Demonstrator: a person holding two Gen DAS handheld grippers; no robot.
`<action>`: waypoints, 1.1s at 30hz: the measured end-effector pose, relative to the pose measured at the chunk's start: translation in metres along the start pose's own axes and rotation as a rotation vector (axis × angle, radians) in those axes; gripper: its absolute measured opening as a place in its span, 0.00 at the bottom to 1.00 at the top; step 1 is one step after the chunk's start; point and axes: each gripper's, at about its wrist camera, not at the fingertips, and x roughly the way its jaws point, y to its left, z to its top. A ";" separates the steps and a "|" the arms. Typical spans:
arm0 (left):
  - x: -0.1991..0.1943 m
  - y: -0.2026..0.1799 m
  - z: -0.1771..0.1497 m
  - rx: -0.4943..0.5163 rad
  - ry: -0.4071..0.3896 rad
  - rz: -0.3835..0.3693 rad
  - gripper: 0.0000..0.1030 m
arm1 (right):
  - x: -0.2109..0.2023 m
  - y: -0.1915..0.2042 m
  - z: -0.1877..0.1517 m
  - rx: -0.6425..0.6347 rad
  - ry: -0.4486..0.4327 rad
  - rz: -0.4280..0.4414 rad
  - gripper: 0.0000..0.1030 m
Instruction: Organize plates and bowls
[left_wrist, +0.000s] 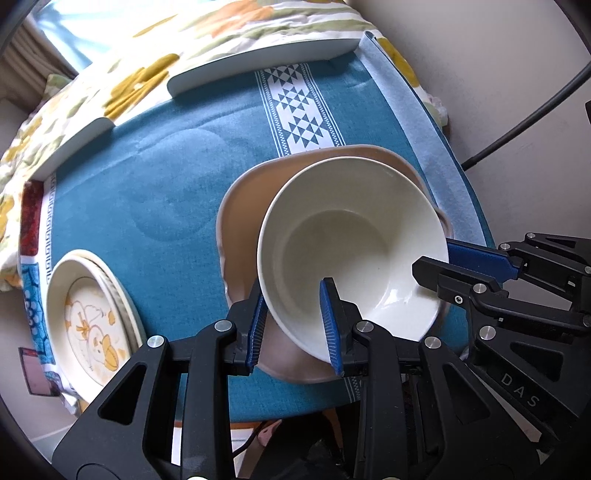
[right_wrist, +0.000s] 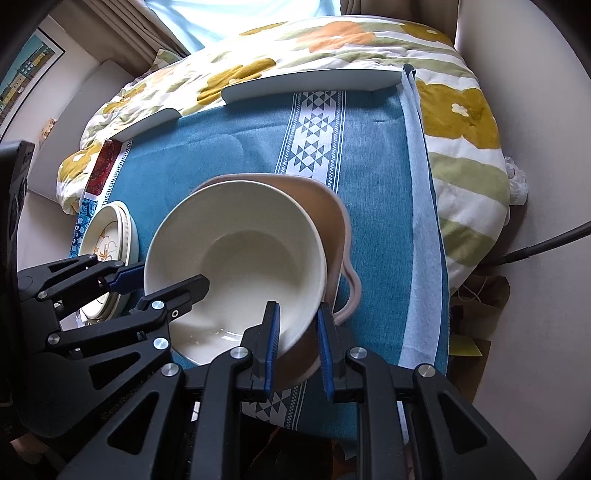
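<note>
A teal cloth (left_wrist: 155, 184) with a white patterned band (left_wrist: 295, 107) is covering the table across the middle of both frames. A floral quilt (right_wrist: 461, 122) is lying beyond it, filling the upper part. A black cable (left_wrist: 524, 122) is running down the right edge. A framed picture (right_wrist: 26, 70) is hanging at the upper left of the right view.

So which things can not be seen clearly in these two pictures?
- Pink dish: its inside is mostly hidden by the bowl, both views.
- Plates: the count in the stack is unclear; the left gripper covers them in the right view.
- Bowl underside: hidden in both views, so contact with the dish is unclear.
</note>
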 end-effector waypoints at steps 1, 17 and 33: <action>0.000 0.001 0.000 -0.003 -0.004 0.000 0.24 | 0.000 0.000 0.000 -0.002 -0.003 0.002 0.18; -0.076 0.033 -0.004 -0.062 -0.182 -0.061 0.25 | -0.065 -0.018 -0.003 0.020 -0.132 0.033 0.18; -0.054 0.060 -0.025 0.125 -0.057 -0.011 1.00 | -0.052 -0.019 -0.018 -0.097 0.055 -0.144 1.00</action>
